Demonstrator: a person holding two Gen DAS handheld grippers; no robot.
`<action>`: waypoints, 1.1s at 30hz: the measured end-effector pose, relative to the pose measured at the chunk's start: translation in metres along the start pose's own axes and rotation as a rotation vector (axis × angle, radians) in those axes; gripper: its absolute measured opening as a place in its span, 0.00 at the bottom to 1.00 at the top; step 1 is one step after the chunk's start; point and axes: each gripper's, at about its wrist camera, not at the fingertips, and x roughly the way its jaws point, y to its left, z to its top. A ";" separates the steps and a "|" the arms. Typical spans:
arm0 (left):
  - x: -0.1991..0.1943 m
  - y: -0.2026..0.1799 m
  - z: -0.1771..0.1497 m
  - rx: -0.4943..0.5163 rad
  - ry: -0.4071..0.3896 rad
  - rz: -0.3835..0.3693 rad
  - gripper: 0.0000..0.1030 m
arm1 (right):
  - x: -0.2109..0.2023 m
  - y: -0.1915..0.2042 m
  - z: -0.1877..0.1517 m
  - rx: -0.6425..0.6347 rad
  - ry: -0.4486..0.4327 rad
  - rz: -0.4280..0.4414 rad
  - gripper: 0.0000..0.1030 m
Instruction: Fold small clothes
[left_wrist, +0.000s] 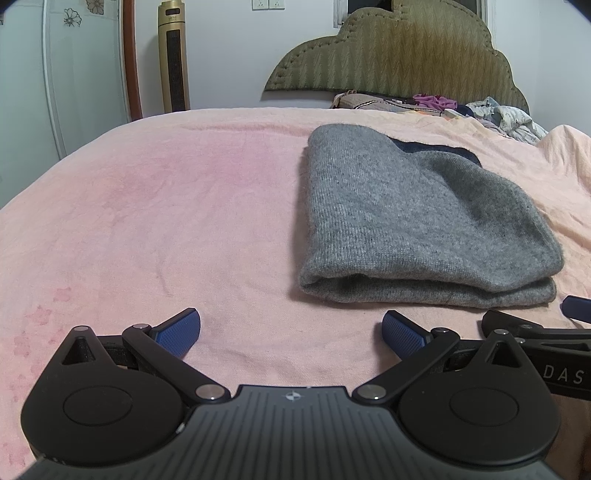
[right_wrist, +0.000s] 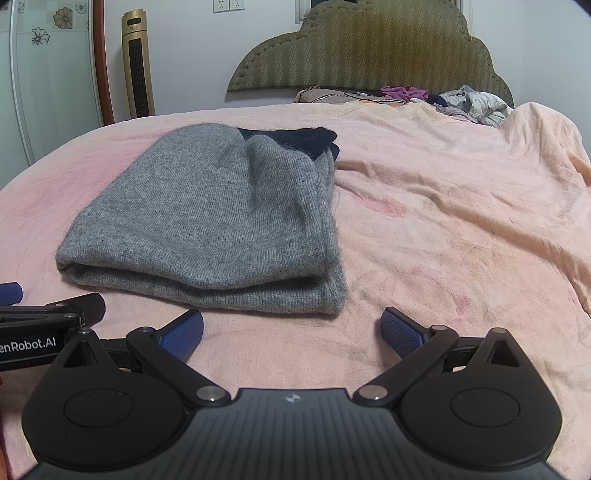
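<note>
The gray sweater (right_wrist: 207, 218) looks folded already, lying just ahead of both tongs. Left tongs (left_wrist: 291, 334) and right tongs (right_wrist: 291, 332) are wide, holding nothing.

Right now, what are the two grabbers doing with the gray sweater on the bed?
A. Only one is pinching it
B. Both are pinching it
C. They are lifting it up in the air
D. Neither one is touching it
D: the left gripper and right gripper are both open over the pink blanket, with the folded gray sweater lying flat beyond their fingertips.
</note>
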 end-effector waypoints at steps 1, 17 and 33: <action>0.000 0.000 0.000 0.000 0.000 0.000 1.00 | 0.000 0.000 0.000 0.000 0.000 0.000 1.00; 0.000 -0.001 0.001 0.004 0.000 0.000 1.00 | 0.000 0.000 0.000 0.000 0.000 0.000 1.00; -0.001 -0.002 0.002 0.008 0.013 -0.003 1.00 | 0.000 0.000 0.000 0.002 -0.001 0.002 1.00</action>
